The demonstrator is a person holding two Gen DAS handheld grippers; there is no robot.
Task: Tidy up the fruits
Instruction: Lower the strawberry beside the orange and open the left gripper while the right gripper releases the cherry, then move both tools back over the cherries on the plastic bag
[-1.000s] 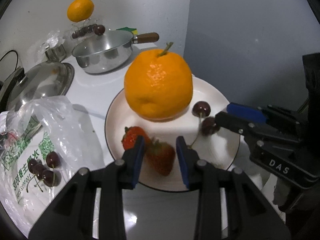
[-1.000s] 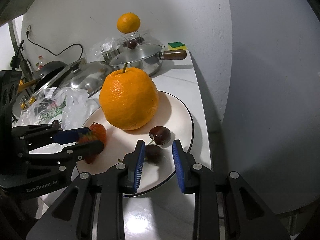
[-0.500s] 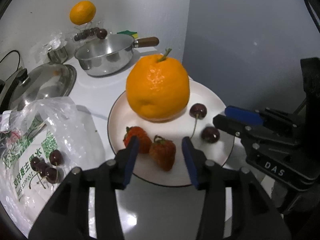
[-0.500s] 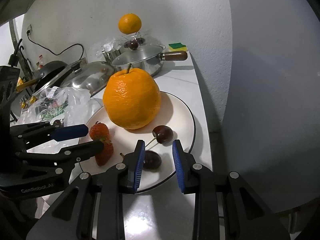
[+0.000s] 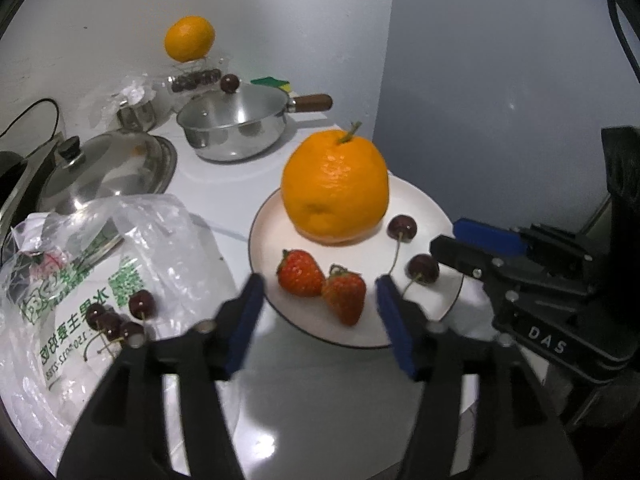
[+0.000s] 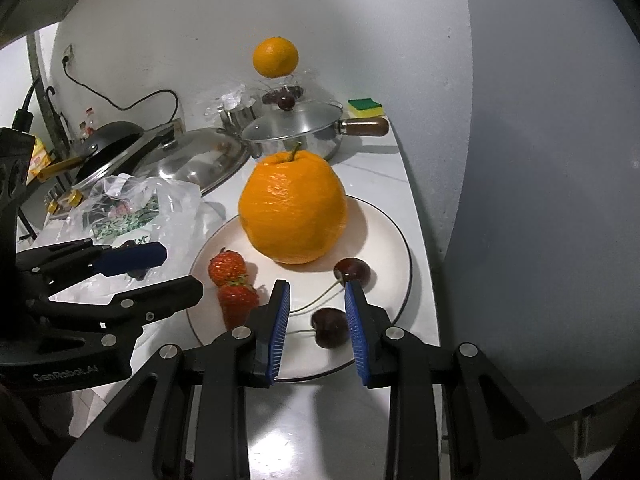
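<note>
A large orange (image 5: 334, 192) stands on a white plate (image 5: 424, 216) with two strawberries (image 5: 300, 274) and two dark cherries (image 5: 423, 268). My left gripper (image 5: 318, 280) hovers over the plate's near rim. Its jaws are opening, and the strawberries lie loose on the plate beyond the pads. In the right wrist view my right gripper (image 6: 317, 285) is shut to its narrow gap and grips nothing. The near cherry (image 6: 330, 332) rests on the plate (image 6: 384, 248) below its pads. My left gripper (image 6: 178, 268) comes in from the left beside the strawberries (image 6: 238, 300).
A clear plastic bag (image 5: 160, 240) with several cherries (image 5: 120, 316) lies left of the plate. Behind stand a steel pan (image 5: 236, 128), a pot lid (image 5: 104, 168), a second orange (image 5: 189, 39) on a clear box, and a sponge (image 6: 366, 106). The counter's edge runs close along the plate's right.
The left jaws have spread away from the near strawberry, which stays on the plate. Both grippers have drawn back from the plate. The right jaws keep the same gap.
</note>
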